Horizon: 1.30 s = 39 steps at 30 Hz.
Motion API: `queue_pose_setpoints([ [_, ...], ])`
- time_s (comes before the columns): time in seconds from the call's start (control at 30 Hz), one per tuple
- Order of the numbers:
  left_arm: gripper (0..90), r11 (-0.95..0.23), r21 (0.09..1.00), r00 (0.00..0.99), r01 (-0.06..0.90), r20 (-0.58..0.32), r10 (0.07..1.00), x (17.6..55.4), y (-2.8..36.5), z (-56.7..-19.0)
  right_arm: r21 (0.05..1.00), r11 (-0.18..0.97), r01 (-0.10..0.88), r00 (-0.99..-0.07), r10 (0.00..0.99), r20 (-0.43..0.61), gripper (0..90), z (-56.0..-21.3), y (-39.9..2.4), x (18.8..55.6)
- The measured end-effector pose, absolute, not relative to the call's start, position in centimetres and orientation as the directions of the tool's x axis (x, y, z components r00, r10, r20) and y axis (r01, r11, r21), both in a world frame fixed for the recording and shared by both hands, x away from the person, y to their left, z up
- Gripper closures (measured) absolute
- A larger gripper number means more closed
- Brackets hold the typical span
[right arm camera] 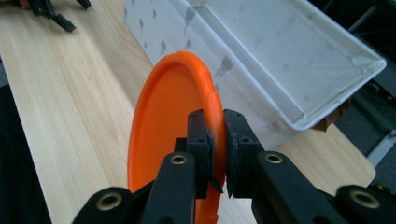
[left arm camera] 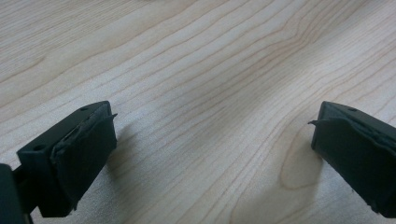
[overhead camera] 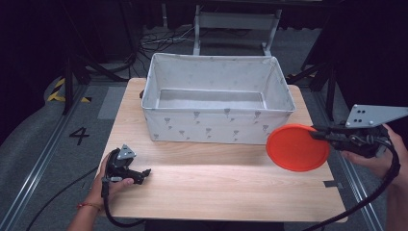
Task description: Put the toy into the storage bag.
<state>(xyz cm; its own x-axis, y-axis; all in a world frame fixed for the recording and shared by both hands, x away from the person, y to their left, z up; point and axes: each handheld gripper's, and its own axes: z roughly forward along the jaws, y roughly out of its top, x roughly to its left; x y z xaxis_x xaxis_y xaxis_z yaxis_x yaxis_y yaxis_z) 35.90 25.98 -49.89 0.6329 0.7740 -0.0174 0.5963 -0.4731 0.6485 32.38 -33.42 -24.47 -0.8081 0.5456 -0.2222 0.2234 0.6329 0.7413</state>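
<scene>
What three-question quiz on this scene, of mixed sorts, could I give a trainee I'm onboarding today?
1. True or false: the right gripper holds the orange plate by its rim.
2. Does the bin have anything inside? A) a cup B) nothing visible C) a towel
3. What lies between the jaws of the left gripper?

Key: 1 true. 2 B. 3 Nothing; the jaws stand wide apart over the bare wooden table.

Pale wooden table, white fabric bin on it.
</scene>
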Motion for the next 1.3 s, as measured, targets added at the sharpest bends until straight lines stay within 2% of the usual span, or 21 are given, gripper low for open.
queue_pose_setpoints([
  [0.33, 0.3, -0.474, 0.648, 0.633, 0.596, -0.017, 0.774, 35.9, 26.0, -49.9, 0.755, 0.627, 0.193, -0.8, 0.546, -0.248, 82.3, -21.5, -32.7, 33.5],
  [0.93, 0.2, -0.472, 0.648, 0.631, 0.597, -0.016, 0.776, 35.9, 26.0, -49.9, 0.779, 0.597, 0.19, -0.744, 0.606, -0.282, 82.3, -16.6, -31.7, 37.0],
  [1.1, 0.3, -0.472, 0.648, 0.631, 0.597, -0.016, 0.776, 35.9, 26.0, -49.9, 0.792, 0.579, 0.197, -0.699, 0.649, -0.301, 82.4, -15.7, -30.6, 39.5],
  [1.3, 0.2, -0.473, 0.648, 0.631, 0.597, -0.015, 0.776, 35.9, 26.0, -49.9, 0.777, 0.591, 0.217, -0.693, 0.654, -0.304, 82.3, -15.9, -29.3, 42.2],
])
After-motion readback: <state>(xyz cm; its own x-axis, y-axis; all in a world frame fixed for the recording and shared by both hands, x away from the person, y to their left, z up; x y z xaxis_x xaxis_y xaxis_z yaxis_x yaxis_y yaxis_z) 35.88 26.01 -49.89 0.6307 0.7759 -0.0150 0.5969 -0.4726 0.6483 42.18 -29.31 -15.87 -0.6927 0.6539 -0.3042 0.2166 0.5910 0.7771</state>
